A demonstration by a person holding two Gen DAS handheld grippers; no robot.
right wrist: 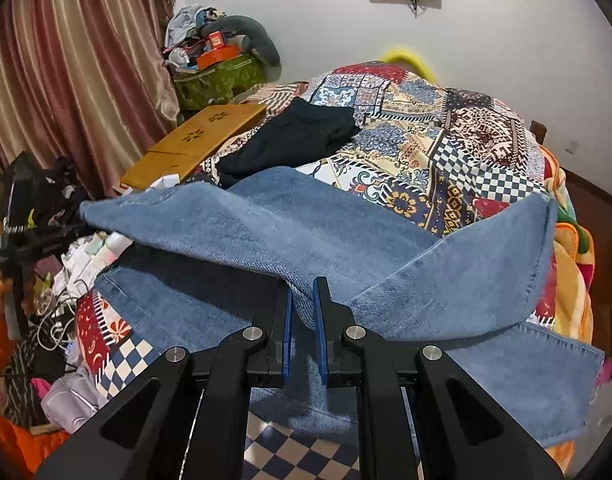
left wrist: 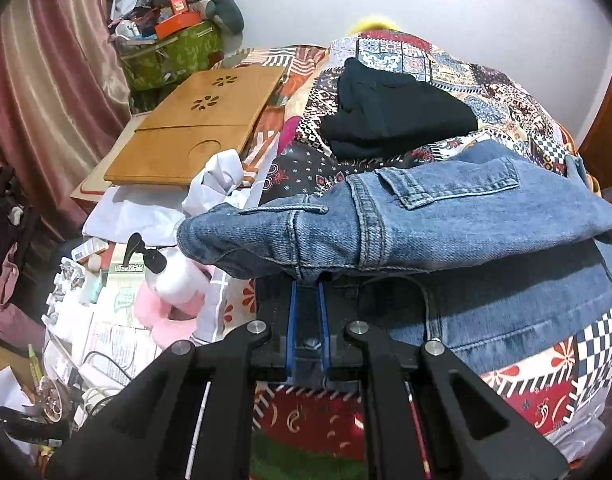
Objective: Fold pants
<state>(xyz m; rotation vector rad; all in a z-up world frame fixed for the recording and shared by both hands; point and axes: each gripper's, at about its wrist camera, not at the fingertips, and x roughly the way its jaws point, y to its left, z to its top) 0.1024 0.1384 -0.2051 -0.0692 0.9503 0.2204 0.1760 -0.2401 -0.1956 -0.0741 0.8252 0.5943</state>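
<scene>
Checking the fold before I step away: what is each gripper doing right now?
Left gripper: shut on the jeans, near the pocket end.
Right gripper: shut on a fold of the jeans' leg.

Left gripper (left wrist: 307,292): pinches the blue jeans (left wrist: 406,216) by a seam, lifted over the bed.
Bed cover (left wrist: 506,96): bright patchwork.
Black cloth (left wrist: 394,116): lies behind the jeans.
Wooden tray (left wrist: 202,124): at the left.
White pump bottle (left wrist: 174,272): below the tray.
</scene>
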